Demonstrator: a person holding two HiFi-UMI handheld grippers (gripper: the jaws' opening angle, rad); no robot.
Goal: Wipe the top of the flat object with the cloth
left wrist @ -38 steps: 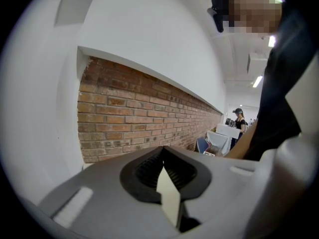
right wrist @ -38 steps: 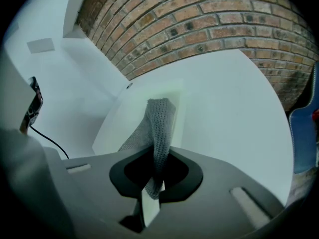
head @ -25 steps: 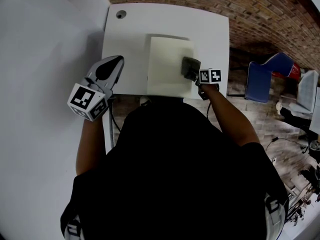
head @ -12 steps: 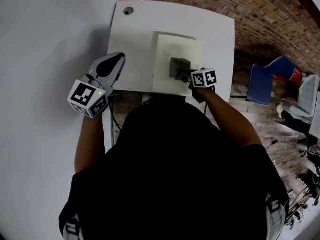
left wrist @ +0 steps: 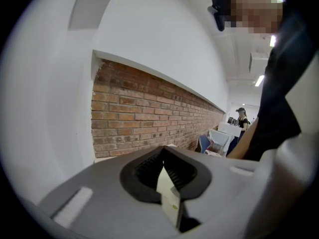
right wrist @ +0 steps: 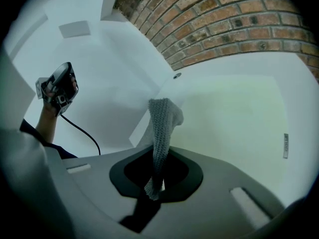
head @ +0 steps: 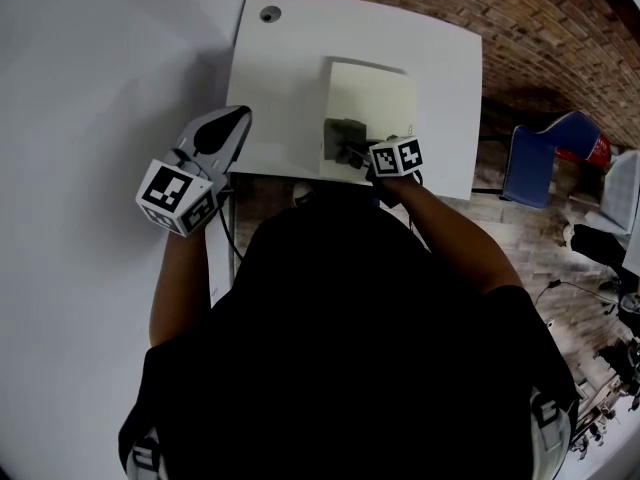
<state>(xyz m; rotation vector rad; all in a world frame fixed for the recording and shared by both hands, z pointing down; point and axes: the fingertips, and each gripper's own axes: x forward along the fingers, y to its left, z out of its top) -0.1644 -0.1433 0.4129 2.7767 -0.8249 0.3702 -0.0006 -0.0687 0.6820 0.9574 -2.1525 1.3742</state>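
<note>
The right gripper (head: 352, 152) sits just below the middle of the head view, its marker cube (head: 396, 157) nearest the person. Its jaws are closed tight on the grey knitted cloth (head: 342, 140). In the right gripper view the cloth (right wrist: 162, 126) rises out of the narrow seam between the jaws (right wrist: 158, 176) as an upright band. It folds over at its top, where it meets the surface ahead. The cloth rests on the lower left part of the flat object (head: 378, 103), a pale cream panel lying on the white table (head: 285, 78). In the right gripper view the flat object (right wrist: 234, 116) fills the middle and right of the frame beyond the cloth. A small round hole (head: 270, 13) marks the table's upper left corner. The left gripper (head: 230, 126) is held at the left of the head view, off the table's left edge and well apart from the cloth. In its own view the left gripper (left wrist: 167, 180) has its jaws pressed together, with a pale strip showing along their seam, and it faces a brick wall (left wrist: 134, 118). It also shows at the far left of the right gripper view (right wrist: 57, 88), with a black cable (right wrist: 82, 131) hanging below it.
</note>
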